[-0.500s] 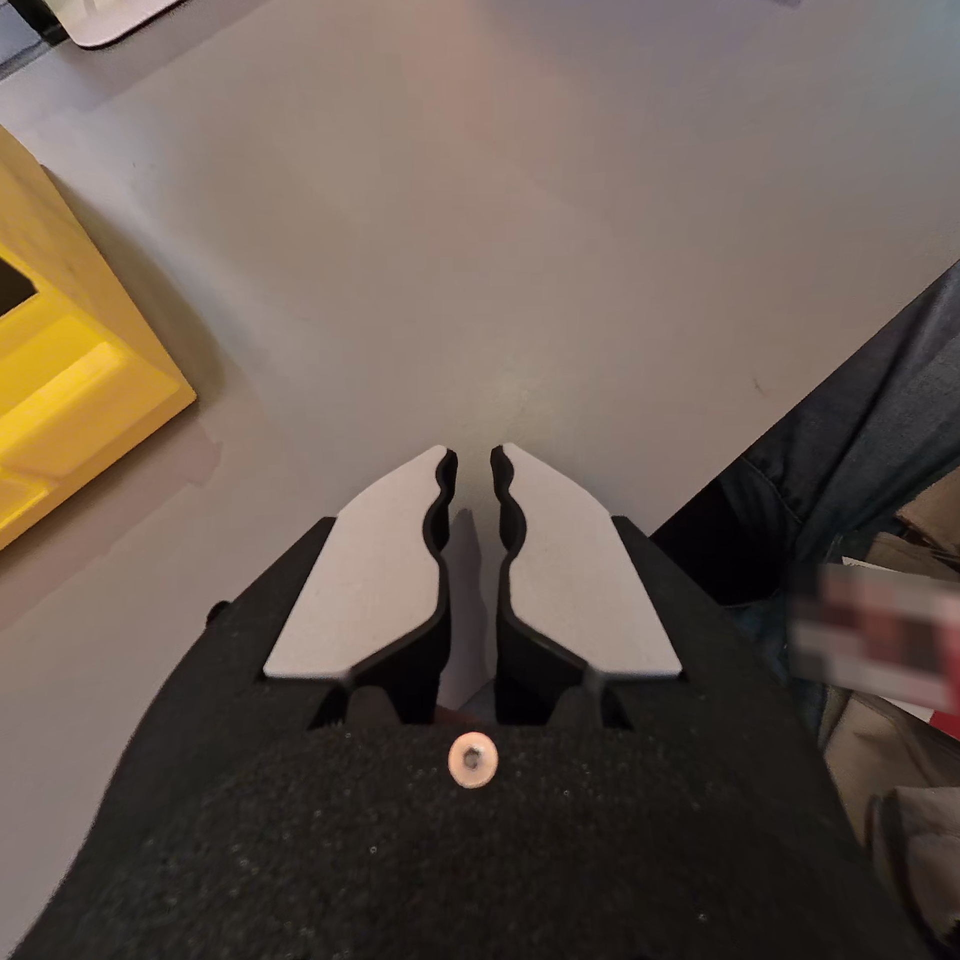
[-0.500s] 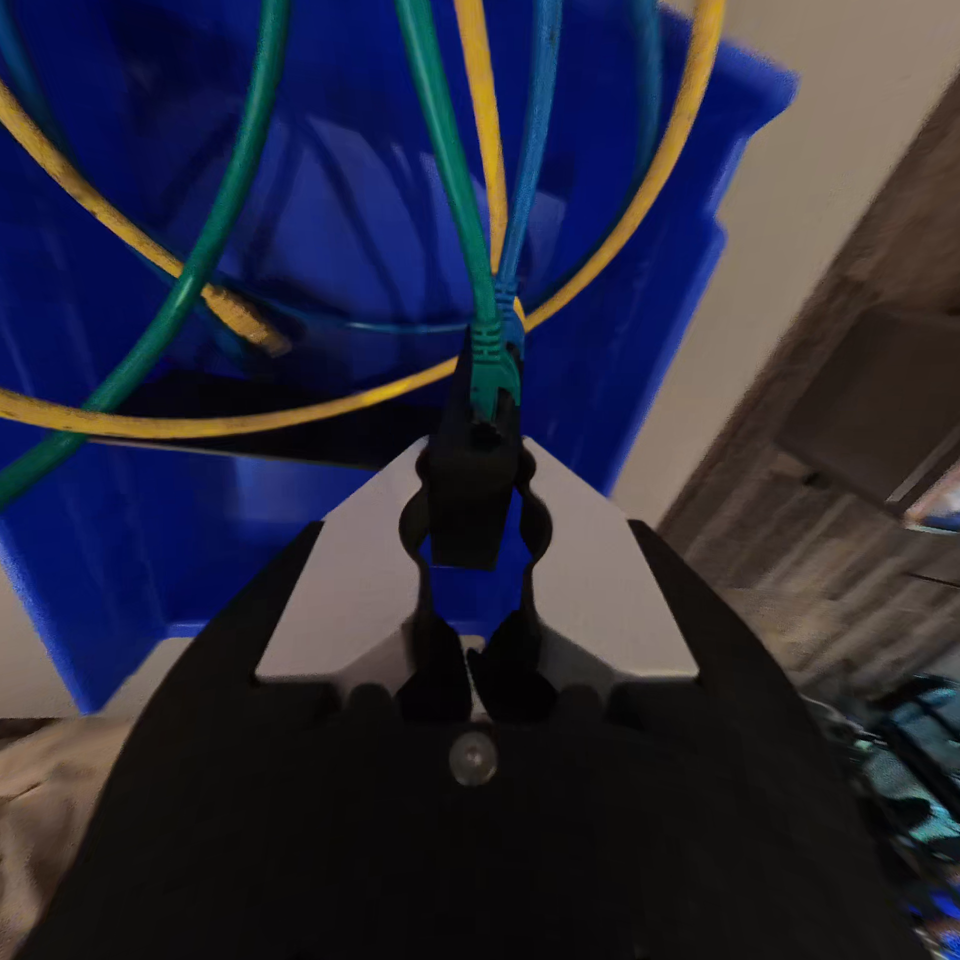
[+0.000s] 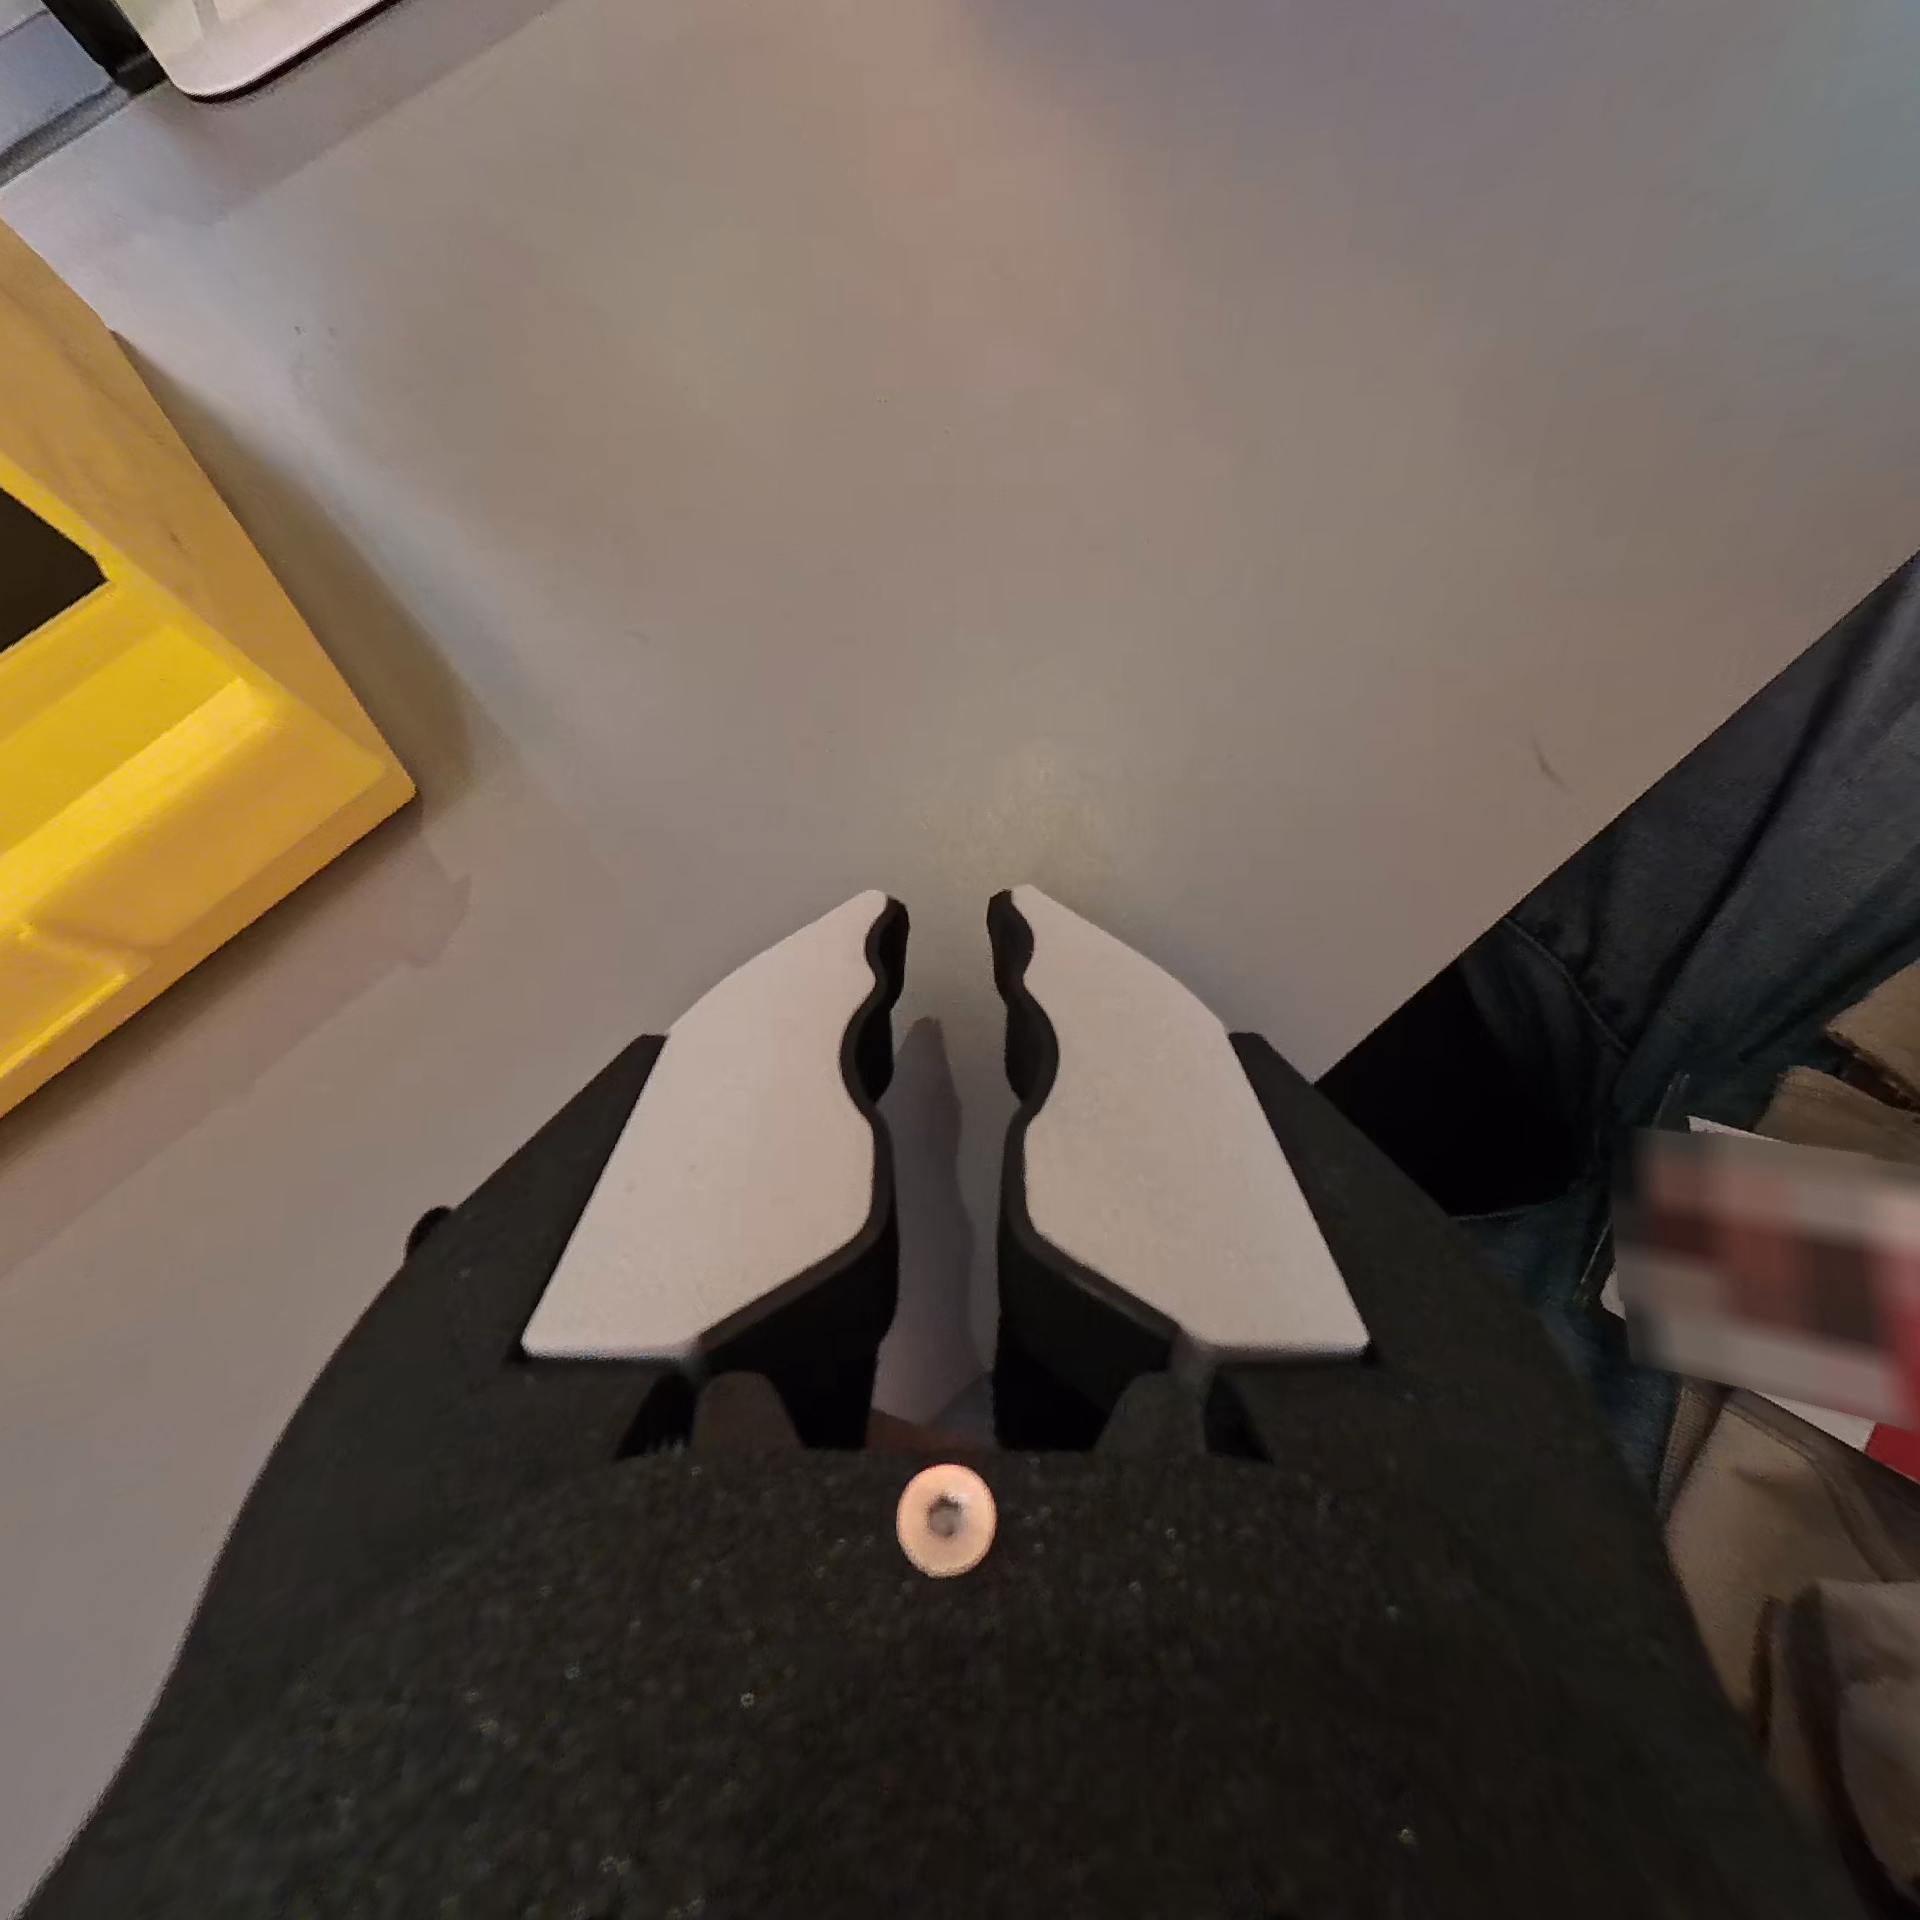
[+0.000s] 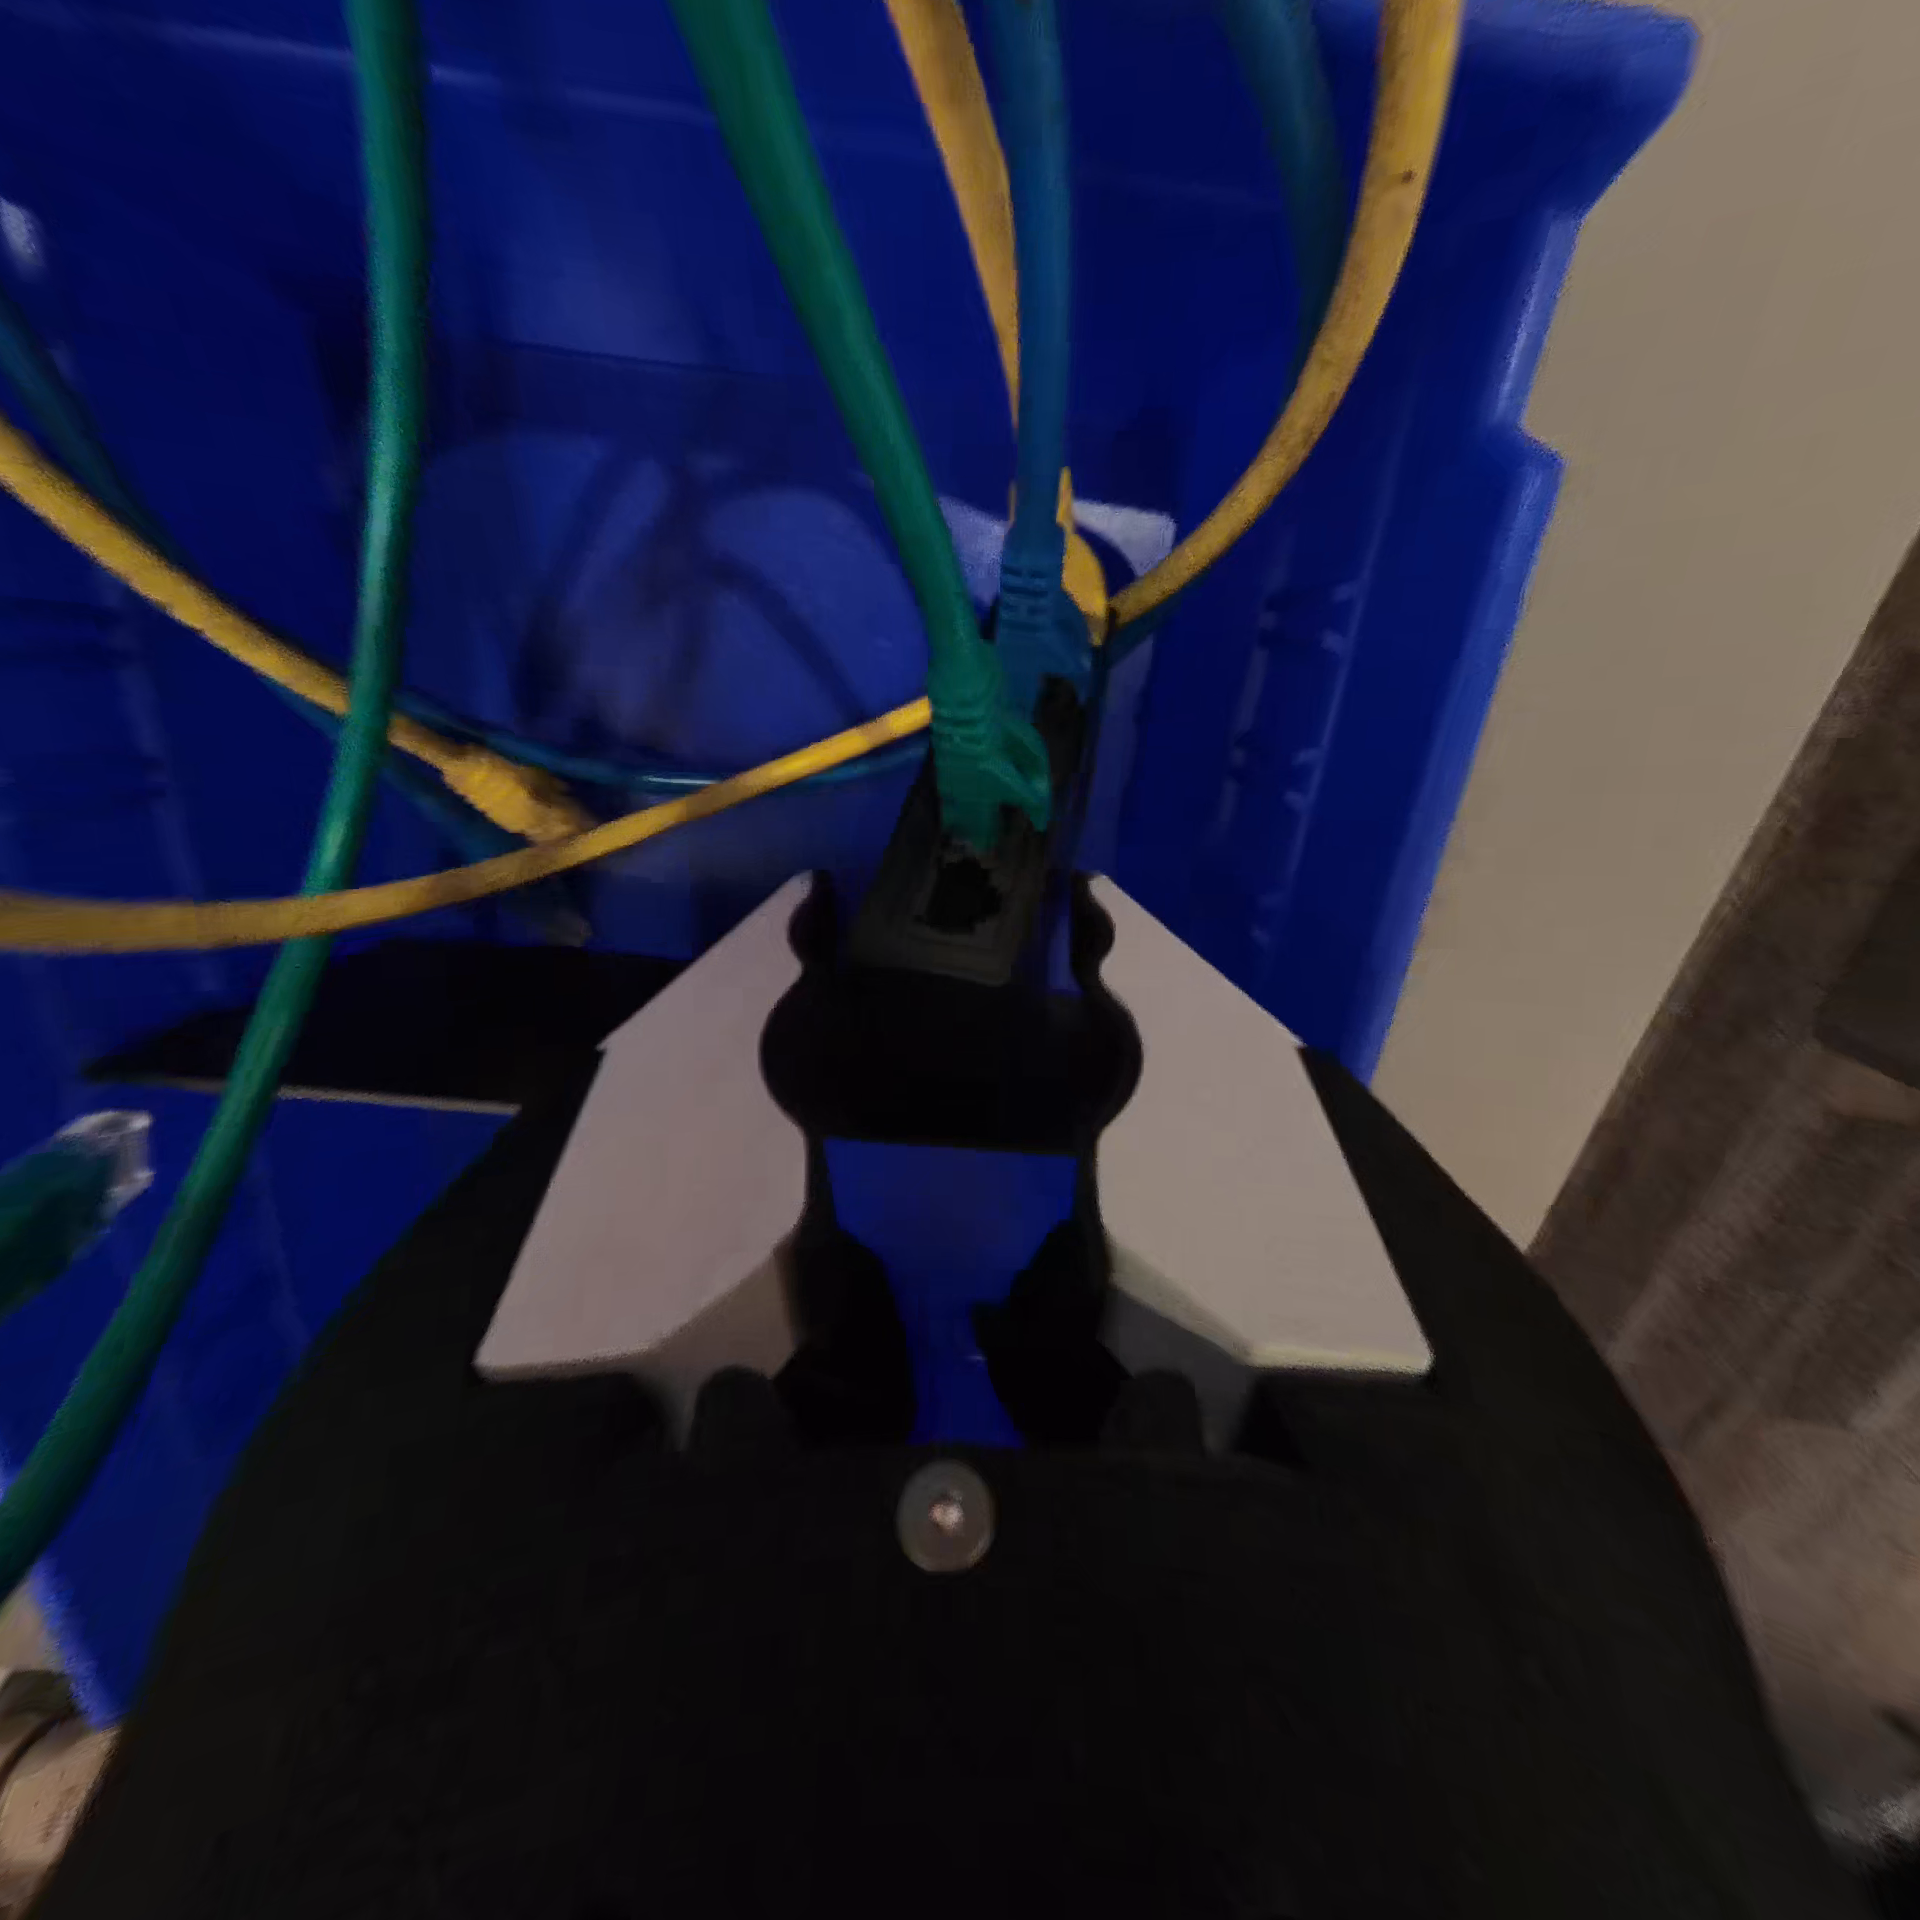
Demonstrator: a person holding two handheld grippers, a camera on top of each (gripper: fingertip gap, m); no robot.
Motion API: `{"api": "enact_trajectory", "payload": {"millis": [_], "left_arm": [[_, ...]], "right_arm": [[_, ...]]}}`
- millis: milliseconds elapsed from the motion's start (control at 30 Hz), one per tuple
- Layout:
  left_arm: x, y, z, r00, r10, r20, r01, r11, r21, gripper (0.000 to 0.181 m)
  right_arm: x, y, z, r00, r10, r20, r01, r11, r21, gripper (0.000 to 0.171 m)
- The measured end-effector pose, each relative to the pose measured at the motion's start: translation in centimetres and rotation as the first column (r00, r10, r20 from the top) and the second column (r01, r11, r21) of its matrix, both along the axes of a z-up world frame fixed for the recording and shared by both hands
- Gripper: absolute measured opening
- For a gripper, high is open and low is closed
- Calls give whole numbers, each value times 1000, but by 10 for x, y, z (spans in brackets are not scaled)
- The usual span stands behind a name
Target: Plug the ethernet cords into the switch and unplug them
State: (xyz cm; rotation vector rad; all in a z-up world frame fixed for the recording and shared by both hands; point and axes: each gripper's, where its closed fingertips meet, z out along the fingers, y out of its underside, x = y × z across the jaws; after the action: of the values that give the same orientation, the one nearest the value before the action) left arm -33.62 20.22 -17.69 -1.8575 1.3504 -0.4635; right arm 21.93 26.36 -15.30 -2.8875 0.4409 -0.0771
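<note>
Right gripper is clamped on the switch, a small black box pinched between the fingertips, port face pointing forward and up, away from the camera. Green cord and blue cord both seat in it side by side, green plug left, blue plug right and a bit farther back. Cords run straight up out of frame, so their long axis roughly continues the gripper's own line. A yellow cord loops across behind; one loose yellow plug hangs left, apparently not in the switch (blur makes this hard to confirm). Another loose green plug sits at the far left edge. Blue bin fills the background.

Left gripper is slightly apart, holding nothing, hovering over the bare grey table, yellow bin off to its left. Neither switch nor cords show in the left view, so how far it is from them I can't say.

Judgement: the unplug pull has to go along the cord axis, straight away from the right fingertips. Right is busy as the anchor, so left has to come over and take a plug. Green is the nearer, more exposed one. Risk: latch tab not pressed, so the switch drags out of the grip.
</note>
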Motion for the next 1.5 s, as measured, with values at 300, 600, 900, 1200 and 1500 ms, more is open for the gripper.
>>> {"api": "enact_trajectory", "payload": {"millis": [300, 600, 900, 1200, 1500], "left_arm": [[-6, 21, 20, 980, 123, 155, -119, 992, -40, 28], [-65, 101, 48, 860, 387, 333, -418, 908, 25, 48], [-76, 113, 43, 821, 446, 356, -441, 892, -101, 43], [-77, 112, 32, 850, 449, 275, -456, 889, -42, 52], [-75, 112, 27, 827, 480, 293, -460, 877, -138, 58]], "right_arm": [[15, -15, 118, 994, -70, 87, 13, 846, 533, 57], [-128, -127, 105, 957, -112, 266, -172, 516, 839, 50], [-161, -159, 40, 973, -86, 215, -140, 525, 840, 50], [-140, -161, 23, 969, -118, 217, -111, 574, 811, 53], [-143, -160, 23, 965, -117, 233, -125, 576, 808, 53]]}}
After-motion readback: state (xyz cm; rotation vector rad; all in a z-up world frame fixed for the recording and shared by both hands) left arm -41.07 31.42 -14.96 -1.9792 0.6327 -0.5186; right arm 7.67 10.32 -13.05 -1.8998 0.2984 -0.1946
